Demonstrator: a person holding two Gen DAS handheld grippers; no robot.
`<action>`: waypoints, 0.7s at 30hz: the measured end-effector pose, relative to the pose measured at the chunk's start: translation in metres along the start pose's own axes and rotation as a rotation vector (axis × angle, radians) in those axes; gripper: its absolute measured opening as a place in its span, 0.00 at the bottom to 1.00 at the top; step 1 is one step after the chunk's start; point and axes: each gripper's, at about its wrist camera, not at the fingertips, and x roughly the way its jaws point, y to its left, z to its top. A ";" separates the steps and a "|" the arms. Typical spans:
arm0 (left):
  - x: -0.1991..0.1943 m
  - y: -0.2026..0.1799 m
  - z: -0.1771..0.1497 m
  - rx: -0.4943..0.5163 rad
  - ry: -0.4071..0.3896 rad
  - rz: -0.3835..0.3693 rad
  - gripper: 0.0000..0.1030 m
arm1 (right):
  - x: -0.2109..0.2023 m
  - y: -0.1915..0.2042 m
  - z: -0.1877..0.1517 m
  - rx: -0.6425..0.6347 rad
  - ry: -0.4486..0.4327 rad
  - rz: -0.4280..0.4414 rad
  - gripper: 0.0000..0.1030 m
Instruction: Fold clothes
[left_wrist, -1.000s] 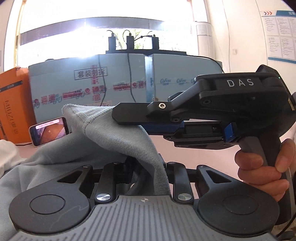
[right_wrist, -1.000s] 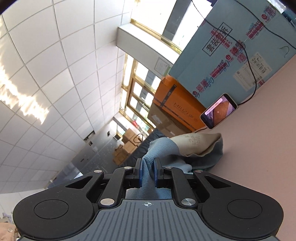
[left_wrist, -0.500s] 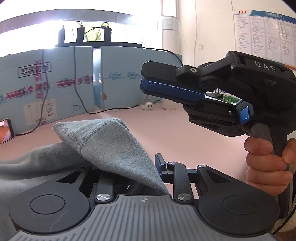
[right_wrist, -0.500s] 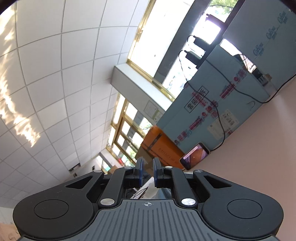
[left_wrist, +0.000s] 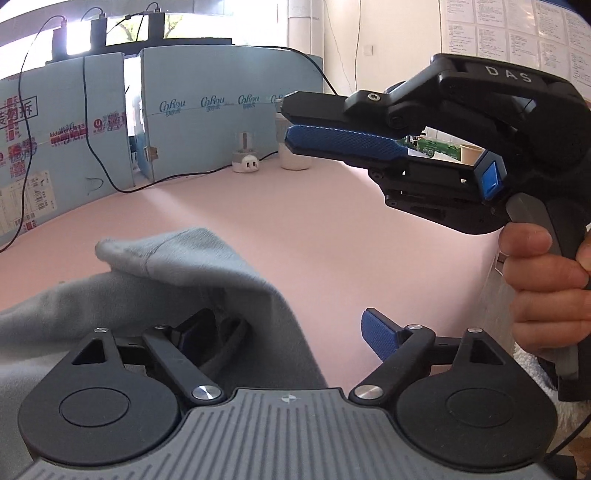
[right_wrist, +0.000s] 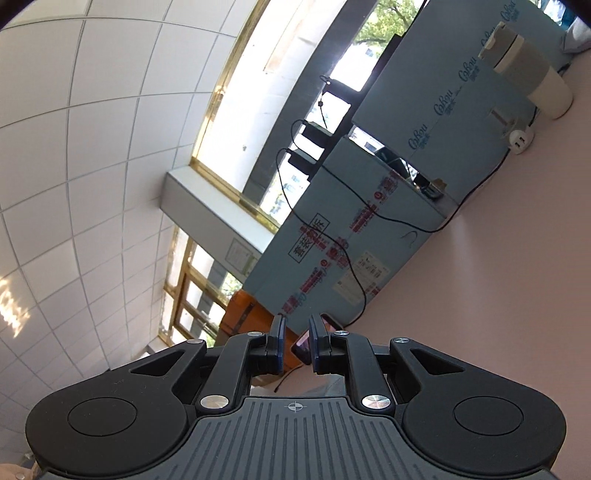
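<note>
A grey garment (left_wrist: 177, 280) lies on the pink table (left_wrist: 332, 229) at lower left of the left wrist view, a cuff end folded over on top. My left gripper (left_wrist: 280, 332) is open; cloth drapes over its left finger and the right finger's blue pad (left_wrist: 380, 334) is bare. My right gripper (left_wrist: 291, 122) shows from the side above the table, held in a hand, its blue-padded fingers slightly apart and empty. In the right wrist view the right gripper (right_wrist: 295, 341) points up at the ceiling and holds nothing.
Light blue boxes (left_wrist: 207, 114) with black cables stand along the table's far edge. A white plug adapter (left_wrist: 245, 162) and a white cup (left_wrist: 293, 160) sit near them. An orange box (right_wrist: 243, 317) and a phone (right_wrist: 314, 339) show in the right wrist view.
My right gripper let go of the grey cloth and lifted away to the right. My left gripper opened wide, and the garment sank down onto the table.
</note>
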 end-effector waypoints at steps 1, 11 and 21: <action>-0.003 0.003 -0.002 -0.011 0.003 0.003 0.88 | 0.000 -0.001 0.000 0.001 0.003 -0.008 0.16; -0.061 0.038 -0.011 -0.143 -0.009 0.053 0.98 | 0.023 0.023 -0.025 -0.179 0.116 -0.120 0.23; -0.059 0.051 0.010 -0.256 -0.057 -0.014 0.98 | 0.024 0.033 -0.033 -0.272 0.098 -0.232 0.45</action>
